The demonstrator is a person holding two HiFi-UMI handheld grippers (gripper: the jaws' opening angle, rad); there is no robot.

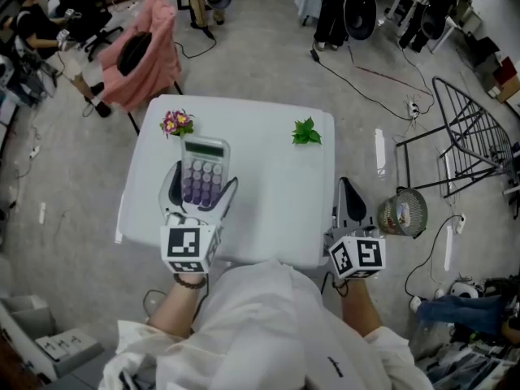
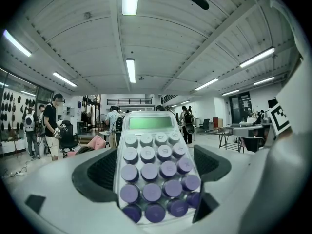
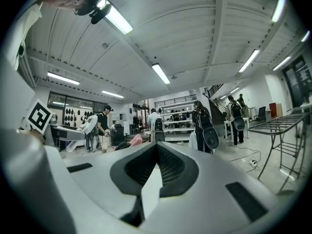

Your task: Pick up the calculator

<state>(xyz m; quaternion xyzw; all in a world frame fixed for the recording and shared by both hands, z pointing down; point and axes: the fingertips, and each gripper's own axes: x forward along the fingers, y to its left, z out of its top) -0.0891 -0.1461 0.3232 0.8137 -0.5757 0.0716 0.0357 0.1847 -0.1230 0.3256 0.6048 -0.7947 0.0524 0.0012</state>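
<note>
The calculator (image 1: 203, 172) is pale with purple round keys and a green display. It lies lengthwise between the fingers of my left gripper (image 1: 200, 188), above the left half of the white table (image 1: 268, 185). In the left gripper view the calculator (image 2: 154, 165) fills the gap between both dark pads, tilted up toward the ceiling, and my left gripper (image 2: 152, 175) is shut on its sides. My right gripper (image 1: 350, 198) hangs at the table's right edge, apart from the calculator. Its jaws meet with nothing between them, as the right gripper view shows (image 3: 155, 168).
A small bunch of purple flowers (image 1: 176, 123) sits at the table's back left and a green leaf sprig (image 1: 306, 132) at the back right. A chair draped in pink (image 1: 146, 51) stands behind the table. A floor fan (image 1: 402, 212) and a metal rack (image 1: 475, 136) stand to the right.
</note>
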